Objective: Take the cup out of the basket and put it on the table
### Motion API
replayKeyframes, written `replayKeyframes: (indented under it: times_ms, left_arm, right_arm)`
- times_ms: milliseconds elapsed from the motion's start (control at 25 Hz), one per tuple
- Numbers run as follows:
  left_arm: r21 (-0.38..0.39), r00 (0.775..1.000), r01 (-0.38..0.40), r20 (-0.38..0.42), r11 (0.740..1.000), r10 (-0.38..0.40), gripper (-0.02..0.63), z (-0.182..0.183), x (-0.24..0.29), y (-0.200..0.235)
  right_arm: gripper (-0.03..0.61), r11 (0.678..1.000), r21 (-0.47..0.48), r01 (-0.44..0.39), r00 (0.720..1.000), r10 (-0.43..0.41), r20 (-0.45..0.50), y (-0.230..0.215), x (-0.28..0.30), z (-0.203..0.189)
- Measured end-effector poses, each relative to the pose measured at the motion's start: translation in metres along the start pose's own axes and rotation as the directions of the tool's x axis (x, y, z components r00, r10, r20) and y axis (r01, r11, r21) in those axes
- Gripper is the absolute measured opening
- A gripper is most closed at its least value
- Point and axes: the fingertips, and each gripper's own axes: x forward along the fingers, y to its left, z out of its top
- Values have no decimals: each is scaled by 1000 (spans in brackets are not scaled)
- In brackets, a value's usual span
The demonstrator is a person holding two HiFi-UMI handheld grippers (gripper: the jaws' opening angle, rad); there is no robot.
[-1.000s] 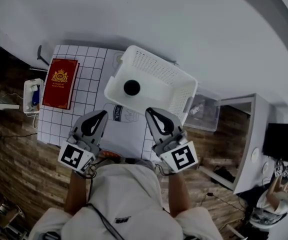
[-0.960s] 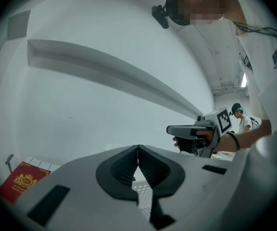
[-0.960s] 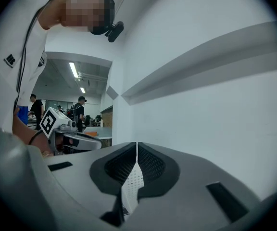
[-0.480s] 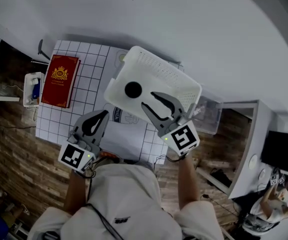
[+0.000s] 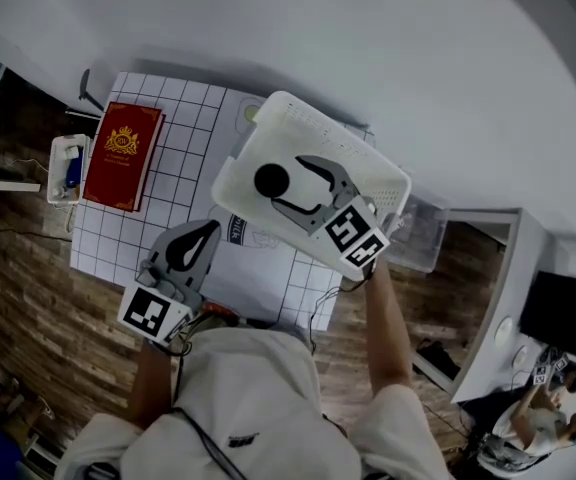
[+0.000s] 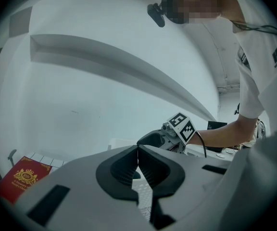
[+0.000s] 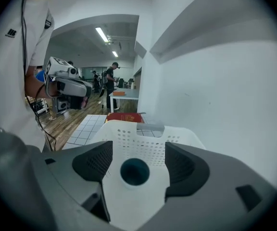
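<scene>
- The cup (image 7: 134,171) stands upright on the floor of the white basket (image 5: 308,118). Your right gripper view frames its dark round mouth in the gap between the pads, and neither pad touches it.
- Your right gripper (image 5: 290,183) has just been opening its jaws, and they are wide apart. The head view places them inside the basket, just beside the cup.
- Only the left gripper view shows your left gripper (image 6: 138,150) with its ribbed pads pressed together on nothing.
- The basket sits on a table (image 5: 183,133) under a white gridded sheet, with a red book (image 5: 123,158) nearby, a plain white wall (image 5: 388,38) behind and wood-plank floor (image 5: 28,318) below.
- The basket is perforated plastic with a cut-out handle.
</scene>
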Motion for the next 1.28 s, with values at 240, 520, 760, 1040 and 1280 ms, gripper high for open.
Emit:
replayKeyframes:
  times_ms: [240,520,760,1040,1280]
  left_arm:
    - [13,1000,1,-12,1000,-1,9,-5,6,2]
    - [-13,1000,-15,-12,1000,15,9,-5,12,6]
    - [-15,999,-21,-27,1000,21,9,-10,14,9]
    - [-31,999,-30,-31,999,29,9,-13,14,13]
    - [-33,999,-37,-34,999,36,9,-14,14,16]
  right_arm:
    - [394,992,-51,-117,983,109,-146,4,36,-40]
    - [428,975,-83,-206,948,178,-265,7,67,-70]
    - [436,959,-82,-271,913,229,-337,12,84,-88]
    - [434,951,-50,-306,888,266,-376,15,98,-103]
    - [433,947,-33,-320,863,278,-421,16,101,-115]
